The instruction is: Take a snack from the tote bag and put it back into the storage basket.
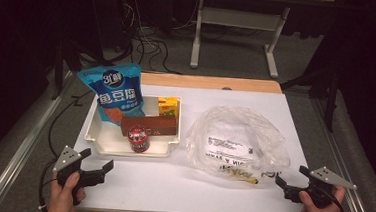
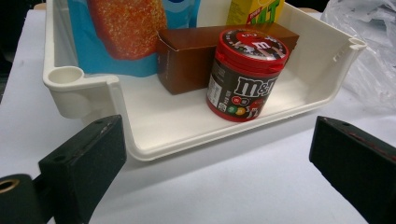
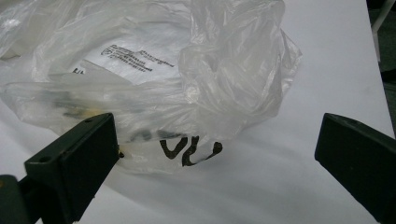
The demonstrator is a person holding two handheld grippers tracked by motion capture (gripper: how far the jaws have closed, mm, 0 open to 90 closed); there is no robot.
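While both grippers sit low at the near edge of the white table [image 1: 180, 188], neither has hold of anything: the left gripper [image 1: 96, 166], at lower left of the high view, and the right gripper [image 1: 287, 184], at lower right, each stand with jaws spread wide.

The crumpled clear plastic bag with black print [image 1: 236, 142] lies right of centre, just ahead of the right gripper. It looks light, limp and slippery; a pinch on a raised fold near its rim would probably hold best.

The squat brown candy jar with a red lid [image 2: 245, 74] stands upright at the front of the cream plastic tray [image 2: 84, 91], left of centre. It seems rigid and smooth, best clasped around its sides.
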